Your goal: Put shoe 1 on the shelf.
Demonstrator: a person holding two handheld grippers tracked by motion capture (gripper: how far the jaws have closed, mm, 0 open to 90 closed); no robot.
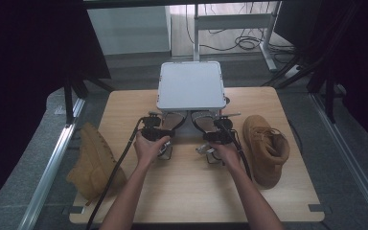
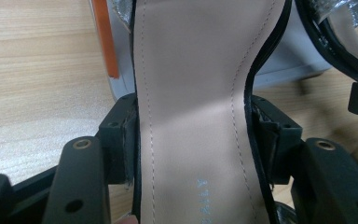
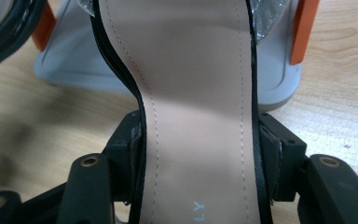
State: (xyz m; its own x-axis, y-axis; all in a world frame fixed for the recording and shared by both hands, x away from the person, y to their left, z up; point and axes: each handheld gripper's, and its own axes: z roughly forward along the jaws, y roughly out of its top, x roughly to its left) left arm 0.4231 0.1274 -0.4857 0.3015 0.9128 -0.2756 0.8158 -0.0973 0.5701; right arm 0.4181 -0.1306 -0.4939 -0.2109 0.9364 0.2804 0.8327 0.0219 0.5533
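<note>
Two black sandals with beige insoles lie side by side on the wooden table [image 1: 191,191], toes against a white box [image 1: 190,86]. My left gripper [image 1: 157,132] is shut on the left sandal [image 1: 173,122]. In the left gripper view its pads [image 2: 127,135] press both edges of the sole [image 2: 191,93]. My right gripper [image 1: 217,135] is shut on the right sandal [image 1: 201,121]. Its pads [image 3: 274,154] clamp that sole [image 3: 196,93] in the right gripper view. Each gripper view catches a strap of the other sandal [image 2: 345,42] [image 3: 4,32] at its edge.
A tan boot [image 1: 266,148] lies on the table right of my right hand. A second tan boot [image 1: 93,160] rests at the table's left edge. The box carries orange clasps [image 2: 105,37] [image 3: 303,28]. Metal rails [image 1: 52,163] run along both sides.
</note>
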